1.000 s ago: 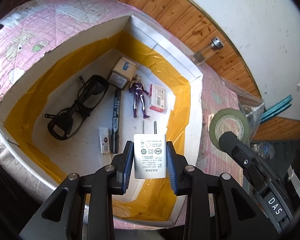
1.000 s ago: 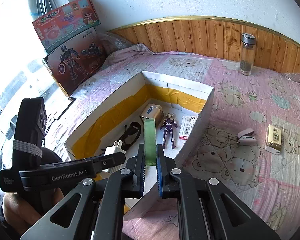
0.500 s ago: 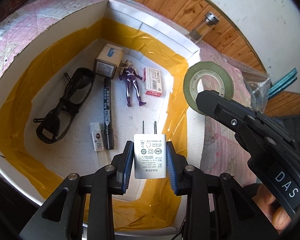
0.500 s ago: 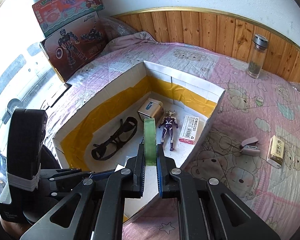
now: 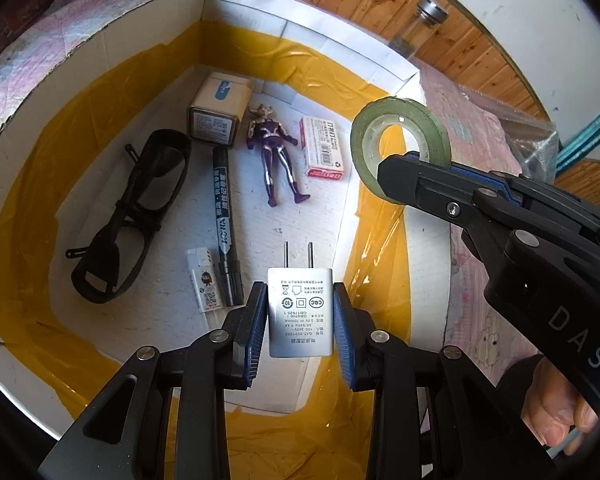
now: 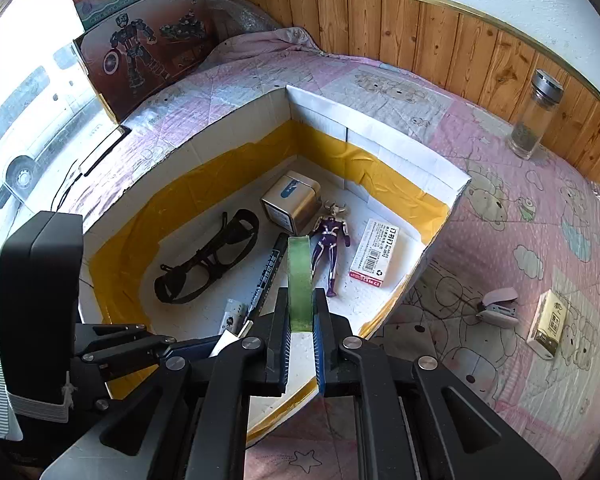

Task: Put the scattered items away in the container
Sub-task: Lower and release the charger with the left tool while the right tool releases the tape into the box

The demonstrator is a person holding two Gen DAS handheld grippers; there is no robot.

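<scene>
1. Left gripper (image 5: 300, 320) is clamped on a white plug adapter (image 5: 300, 314), prongs pointing away, hanging over the near end of the white box (image 5: 312, 46) with the yellow tape lining.
2. Right gripper (image 6: 301, 338) is squeezed tight on a green tape roll (image 6: 299, 280), held edge-on. From the left wrist view the same roll (image 5: 398, 148) sits above the box's right wall.
3. Already inside the box: black glasses (image 5: 128, 220) on the left, a black marker (image 5: 224, 220) next to them, a small white lighter (image 5: 204, 280) just beside the marker's near end, a tan carton (image 5: 218, 110) at the far end, a purple action figure (image 5: 276, 152) and a red-and-white staples box (image 5: 322, 146) to its right.
4. Floor patch right below the plug looks bare, the lighter and marker are near on the left though.
5. Still out on the pink quilt (image 6: 520, 216): a small stapler (image 6: 498, 308) and a yellowish little box (image 6: 548, 322), right of the container.
6. Glass bottle (image 6: 534, 114) stands by the wood panelling; toy boxes (image 6: 140, 28) lean at the far left.
</scene>
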